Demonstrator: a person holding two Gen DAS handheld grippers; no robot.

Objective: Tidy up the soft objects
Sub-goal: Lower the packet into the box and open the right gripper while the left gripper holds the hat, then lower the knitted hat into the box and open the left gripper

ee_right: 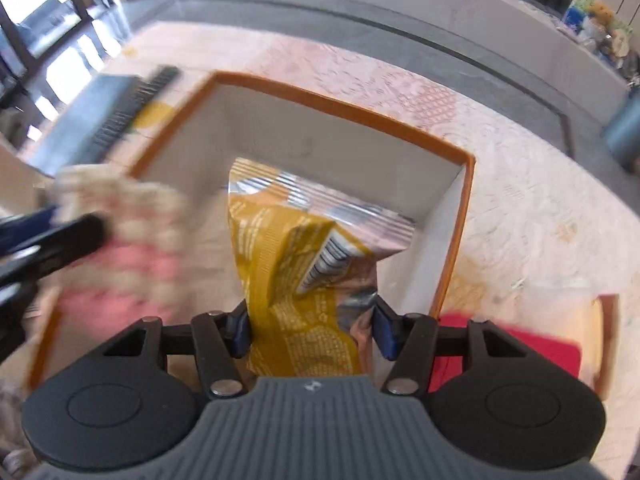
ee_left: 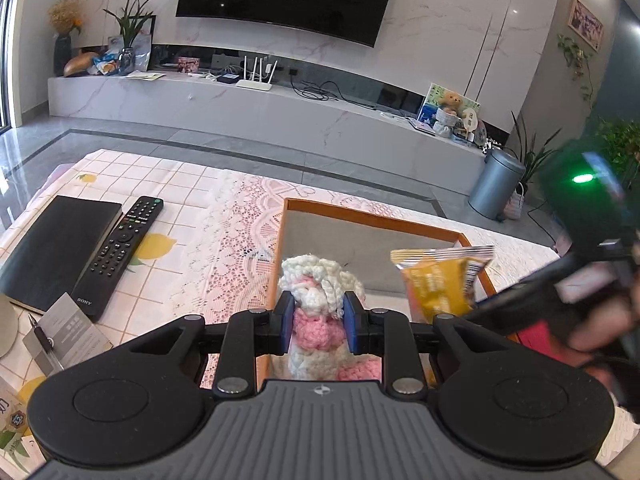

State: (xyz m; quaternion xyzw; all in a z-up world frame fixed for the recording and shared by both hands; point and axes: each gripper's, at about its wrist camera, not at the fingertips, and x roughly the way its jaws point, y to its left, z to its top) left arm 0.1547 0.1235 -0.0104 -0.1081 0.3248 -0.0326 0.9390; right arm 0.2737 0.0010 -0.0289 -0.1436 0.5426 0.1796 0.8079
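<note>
The left gripper (ee_left: 318,322) is pinching a crocheted toy (ee_left: 316,300) at its squashy middle, while the right gripper (ee_right: 310,330) is clamping a light, crinkly snack packet (ee_right: 296,256) low down, both hanging over the orange-rimmed box (ee_right: 320,98) on the worktop (ee_left: 224,216).

The low surface (ee_left: 192,184), under a lemon-print checked cloth and pink lace, carries an orange-rimmed shallow box (ee_left: 372,220), a black notebook (ee_left: 60,248), a black Sony remote (ee_left: 124,248) beside it, and a pen (ee_left: 46,342) on grey cards.

"SONY" on black remote control (ee_left: 120,252), snack-packet print illegible
</note>
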